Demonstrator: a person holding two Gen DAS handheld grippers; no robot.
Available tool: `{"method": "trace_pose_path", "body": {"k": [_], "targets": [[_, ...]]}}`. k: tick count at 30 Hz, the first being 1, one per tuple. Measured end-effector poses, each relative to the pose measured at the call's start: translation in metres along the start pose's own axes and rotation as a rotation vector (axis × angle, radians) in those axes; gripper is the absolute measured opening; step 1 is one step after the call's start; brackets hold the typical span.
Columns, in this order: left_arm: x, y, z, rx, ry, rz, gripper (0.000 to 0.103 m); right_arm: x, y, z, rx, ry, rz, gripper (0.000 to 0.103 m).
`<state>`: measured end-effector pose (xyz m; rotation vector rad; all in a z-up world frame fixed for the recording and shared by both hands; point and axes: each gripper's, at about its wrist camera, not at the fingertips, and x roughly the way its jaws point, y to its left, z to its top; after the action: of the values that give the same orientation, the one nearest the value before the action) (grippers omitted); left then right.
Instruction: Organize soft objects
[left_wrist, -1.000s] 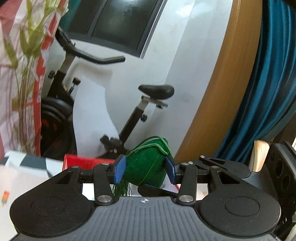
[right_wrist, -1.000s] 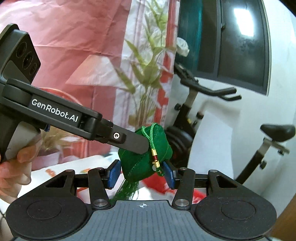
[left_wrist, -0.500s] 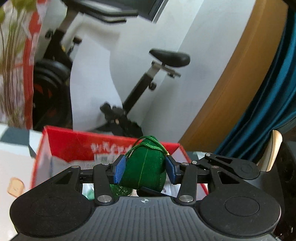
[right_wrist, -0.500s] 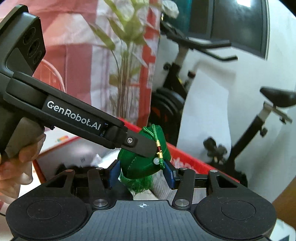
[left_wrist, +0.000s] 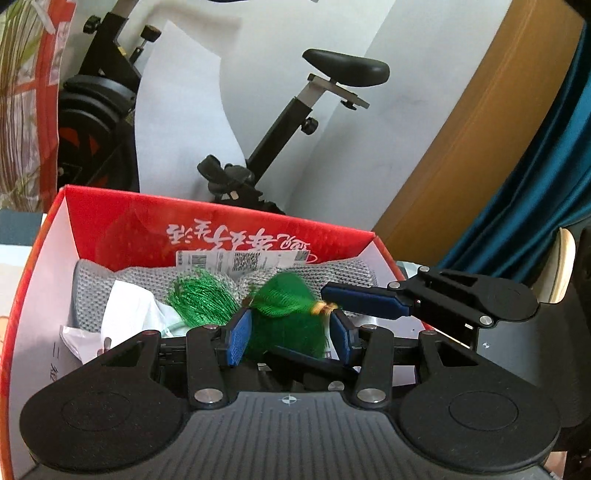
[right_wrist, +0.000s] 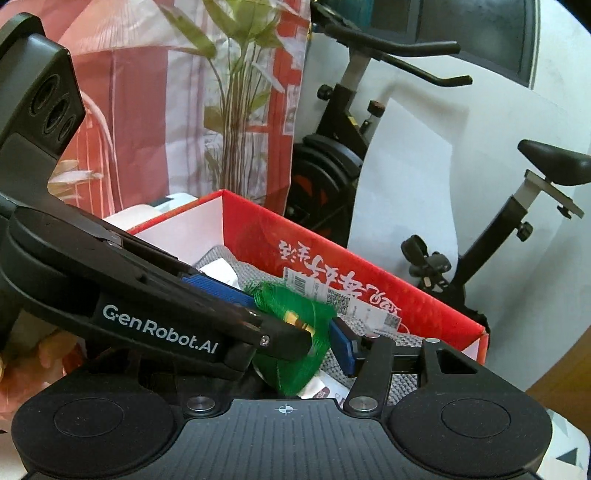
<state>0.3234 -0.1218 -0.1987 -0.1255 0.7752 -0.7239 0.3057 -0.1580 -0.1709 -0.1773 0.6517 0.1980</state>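
Left hand-held gripper (left_wrist: 290, 339) clamps the green sachet (left_wrist: 288, 325) over the red box (left_wrist: 229, 236); right hand-held gripper (right_wrist: 314, 345), sachet between its jaws, is opening. Risk: tassel (left_wrist: 201, 301) ahead snags on a pad, dragging the sachet out.

A lived-in home room: an exercise bike (left_wrist: 280, 122) by the wall, teal curtain (left_wrist: 535, 166), potted plant (right_wrist: 236, 92).

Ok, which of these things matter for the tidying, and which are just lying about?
In the job: green pouch, red box, grey knit inside it.
Lying about: exercise bike, teal curtain, plant.
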Motion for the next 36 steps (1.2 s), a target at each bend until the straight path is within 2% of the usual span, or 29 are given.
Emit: {"method": "trace_pose_path", "body": {"k": [2, 7, 11, 15, 18, 20, 22, 25, 27, 29, 31, 36], "targets": [[0.0, 0.001, -0.001, -0.003, 0.002, 0.0, 0.048, 0.001, 0.001, 0.0, -0.003, 0.006, -0.006, 0.056], [0.002, -0.001, 0.0, 0.023, 0.004, 0.021, 0.05, 0.008, 0.005, 0.0, -0.017, 0.045, -0.028, 0.058], [0.001, -0.001, 0.0, 0.043, -0.002, 0.054, 0.053, 0.01, 0.007, 0.0, -0.026, 0.05, -0.045, 0.072], [-0.006, 0.001, -0.001, 0.052, -0.014, 0.086, 0.058, 0.011, 0.004, 0.0, -0.011, 0.059, -0.054, 0.077], [-0.017, 0.0, -0.002, 0.077, -0.038, 0.112, 0.072, 0.008, 0.001, 0.001, 0.007, 0.054, -0.054, 0.088], [-0.026, 0.0, -0.002, 0.096, -0.067, 0.131, 0.087, 0.002, -0.001, 0.002, 0.022, 0.039, -0.069, 0.098], [-0.037, 0.0, -0.003, 0.102, -0.098, 0.151, 0.095, -0.005, -0.002, 0.002, 0.042, 0.027, -0.094, 0.102], [-0.056, 0.001, -0.002, 0.095, -0.139, 0.174, 0.103, -0.016, -0.004, 0.002, 0.075, 0.031, -0.132, 0.102], [-0.062, 0.0, 0.001, 0.085, -0.128, 0.227, 0.103, -0.021, -0.006, 0.001, 0.111, 0.04, -0.135, 0.103], [-0.064, 0.0, 0.004, 0.078, -0.073, 0.277, 0.103, -0.027, -0.009, -0.002, 0.162, 0.055, -0.133, 0.103], [-0.068, 0.0, 0.004, 0.077, -0.05, 0.31, 0.103, -0.034, -0.01, -0.005, 0.211, 0.058, -0.128, 0.103], [-0.089, -0.001, -0.003, 0.08, -0.095, 0.383, 0.103, -0.053, -0.008, -0.012, 0.304, 0.041, -0.157, 0.103]]}}
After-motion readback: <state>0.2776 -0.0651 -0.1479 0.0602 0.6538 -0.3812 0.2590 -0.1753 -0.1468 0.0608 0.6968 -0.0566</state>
